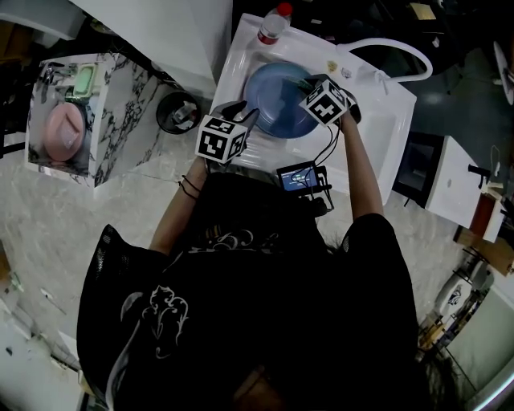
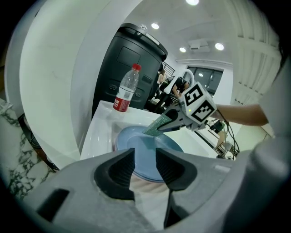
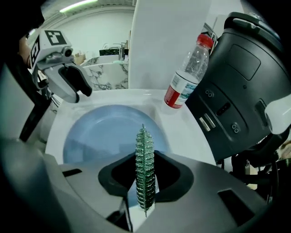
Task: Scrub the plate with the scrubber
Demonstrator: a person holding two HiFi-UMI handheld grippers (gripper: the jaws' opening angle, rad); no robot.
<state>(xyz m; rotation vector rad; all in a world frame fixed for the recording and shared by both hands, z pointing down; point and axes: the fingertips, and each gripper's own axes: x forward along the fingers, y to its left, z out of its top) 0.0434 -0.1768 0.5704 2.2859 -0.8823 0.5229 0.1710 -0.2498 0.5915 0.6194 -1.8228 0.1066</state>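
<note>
A blue plate (image 1: 277,104) lies in the white sink (image 1: 377,120). My right gripper (image 3: 145,169) is shut on a green glittery scrubber (image 3: 144,145), seen edge-on, and the scrubber's tip reaches over the plate (image 3: 100,132). In the left gripper view the scrubber (image 2: 157,125) touches or hangs just above the plate's far side (image 2: 136,141). My left gripper (image 2: 144,154) is open at the plate's near rim, with nothing clamped between its dark fingers (image 2: 125,166). In the head view the left gripper (image 1: 243,114) and the right gripper (image 1: 312,82) flank the plate.
A clear water bottle with a red cap and label (image 1: 273,24) stands on the sink's far corner. A large black bin (image 3: 241,91) is behind it. To the left is a marble counter (image 1: 120,104) with a pink plate (image 1: 63,132), and a small round black bin (image 1: 178,111).
</note>
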